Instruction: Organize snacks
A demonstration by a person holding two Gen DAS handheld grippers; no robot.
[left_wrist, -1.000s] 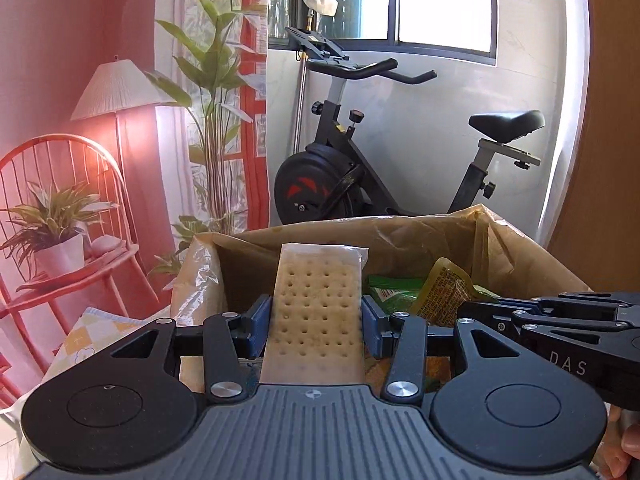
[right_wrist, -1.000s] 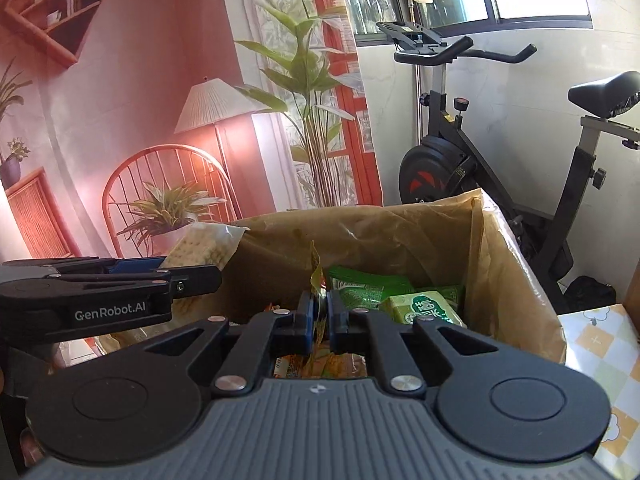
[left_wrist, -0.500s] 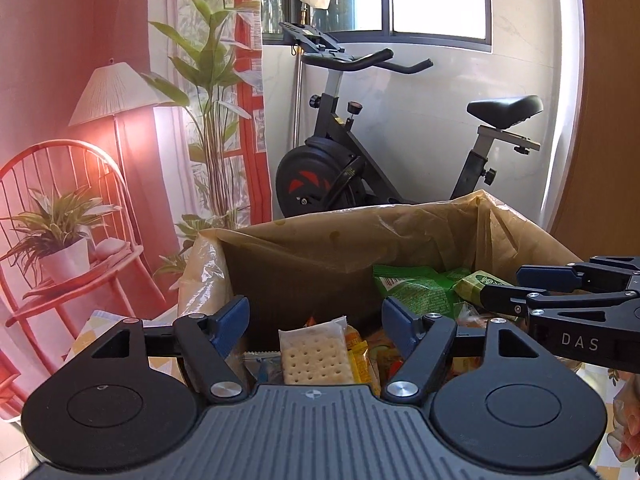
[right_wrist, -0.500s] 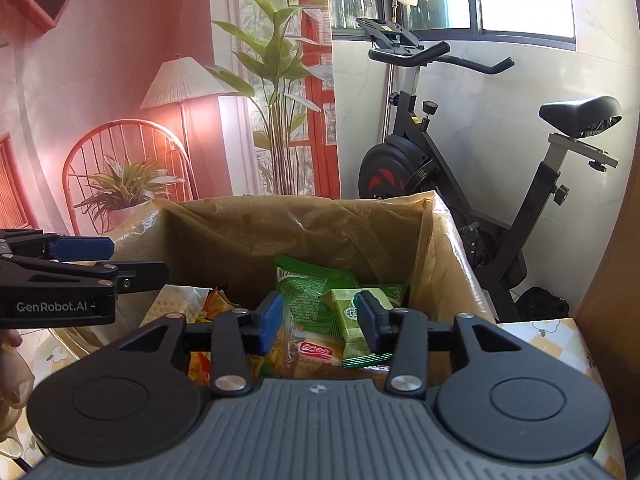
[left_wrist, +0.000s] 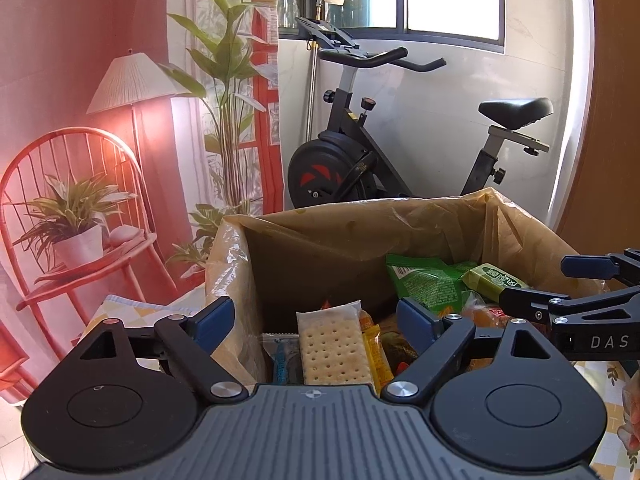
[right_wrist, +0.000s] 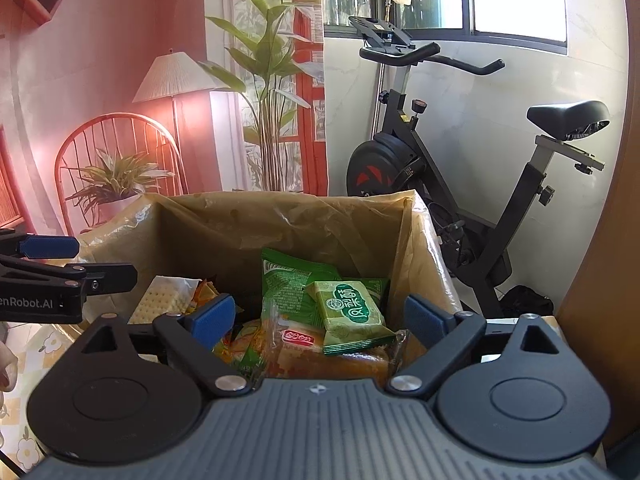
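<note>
A cardboard box (left_wrist: 360, 224) lined with clear plastic holds several snack packets. My left gripper (left_wrist: 316, 316) hovers over its left side with jaws still opening and nothing pressed between them. A cracker packet (left_wrist: 332, 348) lies loose in the box below it. My right gripper (right_wrist: 320, 317) hangs over the box's right side, jaws also opening and empty. Under it lie a green bag (right_wrist: 288, 280), a small green packet (right_wrist: 352, 312) and a clear packet with orange contents (right_wrist: 320, 356). Each gripper shows at the edge of the other's view: right gripper (left_wrist: 560, 280), left gripper (right_wrist: 60, 264).
Behind the box stands an exercise bike (left_wrist: 360, 168) against a white wall. A red chair with a potted plant (left_wrist: 76, 236) is at the left. A patterned tablecloth (left_wrist: 120, 308) shows beside the box. A wooden panel (right_wrist: 600, 240) rises at the right.
The left gripper opened and the cracker packet dropped from its pads into the box. The right gripper, shut on a thin packet before, opened wide and that packet fell among the snacks.
</note>
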